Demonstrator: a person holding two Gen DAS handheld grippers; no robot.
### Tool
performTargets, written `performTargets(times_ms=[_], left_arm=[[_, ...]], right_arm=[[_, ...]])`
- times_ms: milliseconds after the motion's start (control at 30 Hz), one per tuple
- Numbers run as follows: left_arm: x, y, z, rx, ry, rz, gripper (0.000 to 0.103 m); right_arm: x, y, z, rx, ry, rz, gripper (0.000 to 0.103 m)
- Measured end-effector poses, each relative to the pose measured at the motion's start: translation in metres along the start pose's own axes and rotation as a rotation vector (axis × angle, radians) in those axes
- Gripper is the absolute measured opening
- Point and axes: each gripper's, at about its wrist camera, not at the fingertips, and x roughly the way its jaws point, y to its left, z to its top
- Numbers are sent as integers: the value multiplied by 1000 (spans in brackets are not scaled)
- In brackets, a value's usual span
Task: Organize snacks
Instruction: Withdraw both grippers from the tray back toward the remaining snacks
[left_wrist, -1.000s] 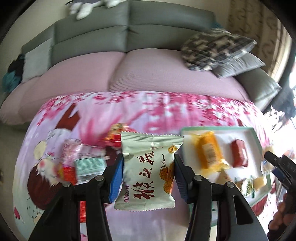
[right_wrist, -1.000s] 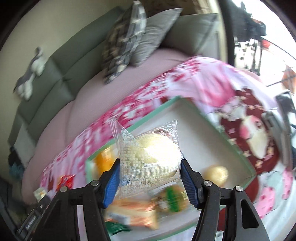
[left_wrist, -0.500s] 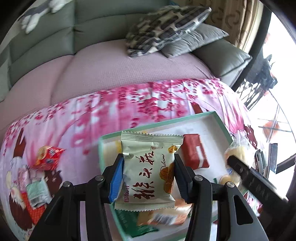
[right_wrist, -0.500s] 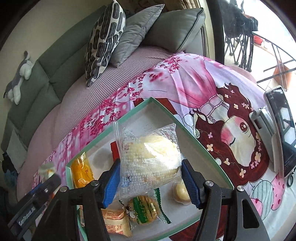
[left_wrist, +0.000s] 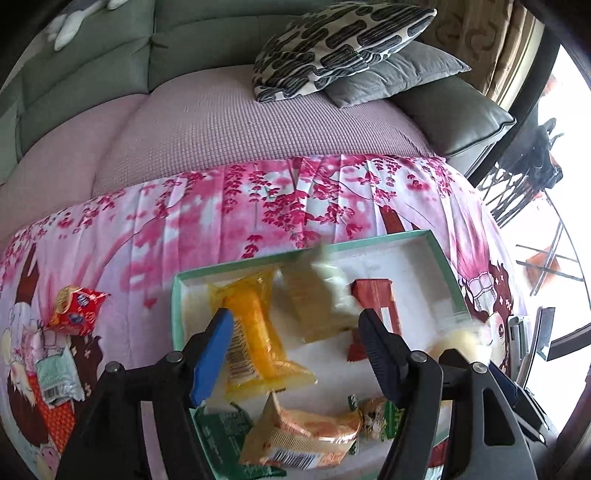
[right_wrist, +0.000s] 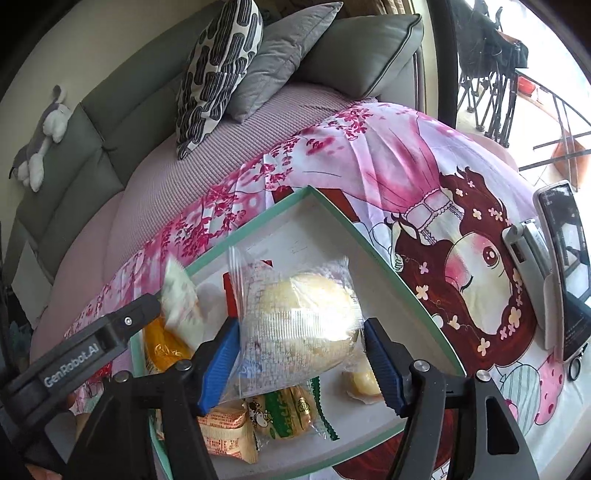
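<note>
A green-rimmed white tray (left_wrist: 439, 254) (right_wrist: 343, 214) lies on the pink cloth and holds several snack packets. My left gripper (left_wrist: 295, 350) is open above the tray. A pale packet (left_wrist: 321, 299), blurred, is falling free between and beyond its fingers; it also shows in the right wrist view (right_wrist: 181, 302). An orange packet (left_wrist: 255, 332) and a red packet (left_wrist: 376, 299) lie below. My right gripper (right_wrist: 301, 362) is shut on a clear bag with a yellow bun (right_wrist: 299, 317), held above the tray. The bun bag shows blurred at the right of the left wrist view (left_wrist: 461, 339).
A red packet (left_wrist: 77, 306) and a pale green packet (left_wrist: 57, 376) lie on the cloth left of the tray. A phone and a grey device (right_wrist: 557, 266) lie on the cloth to the right. A sofa with pillows (left_wrist: 340, 48) stands behind.
My left gripper has opened and let go of the pale packet, which drops into the tray. My right gripper has come lower over the tray with the bun bag.
</note>
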Motion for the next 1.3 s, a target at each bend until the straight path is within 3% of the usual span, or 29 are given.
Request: performTargets(times_ms=[100,200,267,567,700,1300], left_arm=[[-11,5,-5,-12,-14,15,73],[-18,13,-10,-35,-19,37,81],[-21,20,-15,-50,-16,61,81],[-36,53,-38,-139,-13,157,82],[-38,64,-45,-150,-19,185,95],[-44,118,-69,-165,-70,294,100]], right_arm=[[-2,-1,-2,-4,8,10,74],[-5,-2,-3,-7,7,16,82],[-6,-1,-4,-14,9,5,92],[-21,8,-6,-50,-26,45,102],[-23,9,-7,-51,-32,33,103],[-6,53,-25,-201,-5,15,103]])
